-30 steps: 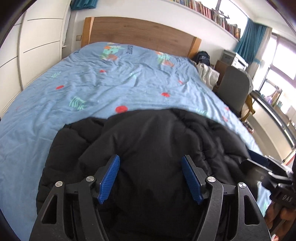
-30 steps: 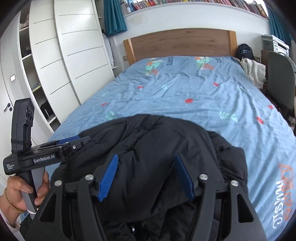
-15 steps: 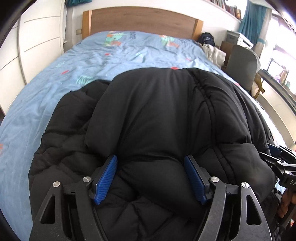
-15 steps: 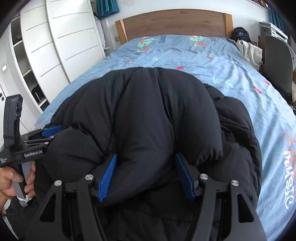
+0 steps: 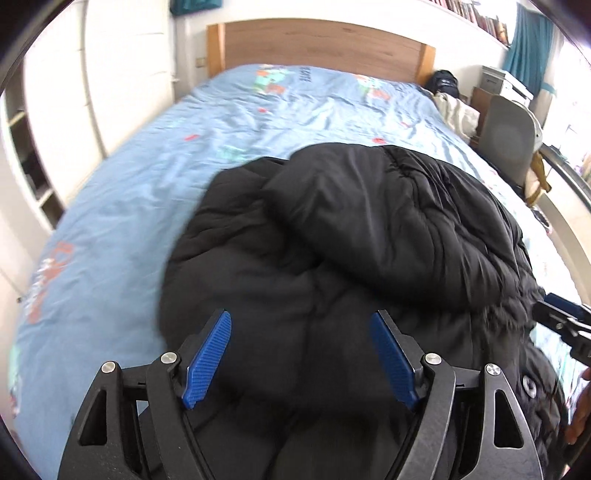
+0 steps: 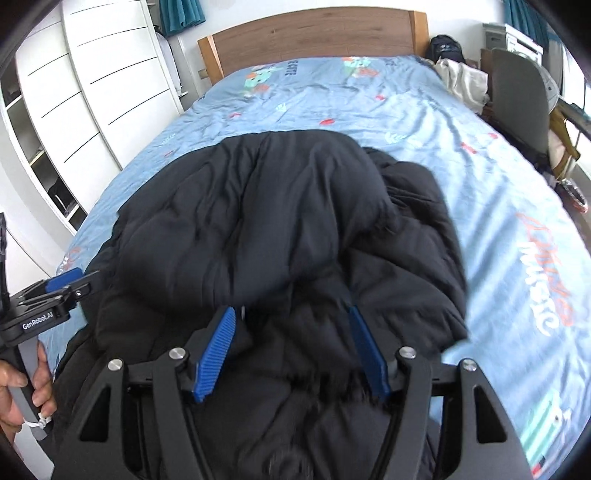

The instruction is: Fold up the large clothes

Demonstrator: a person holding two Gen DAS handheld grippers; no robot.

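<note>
Both grippers hang over the near end of the black puffer coat (image 5: 332,258), which lies lengthwise toward the headboard (image 6: 314,37) on the blue bed (image 5: 129,203). Left gripper (image 5: 301,356): jaws spread wide, holding nothing. Right gripper (image 6: 291,354): likewise wide, nothing visibly pinched, nearer the folded-over flap.

— What's the coat (image 6: 280,221) made of?
— Black quilted cloth, puffy and matt, with a fuzzy fur-like trim (image 6: 332,384) near the right hand-held gripper (image 6: 291,354).
— And the left hand-held gripper (image 5: 301,360)?
— Matt black plastic frame, shiny metal bolt heads, blue ribbed pads (image 5: 208,354).
— The bed?
— Light blue printed sheet (image 5: 147,192), soft wrinkled cloth; the headboard (image 6: 314,33) is smooth brown wood; the wardrobe doors (image 6: 110,74) look smooth white
</note>
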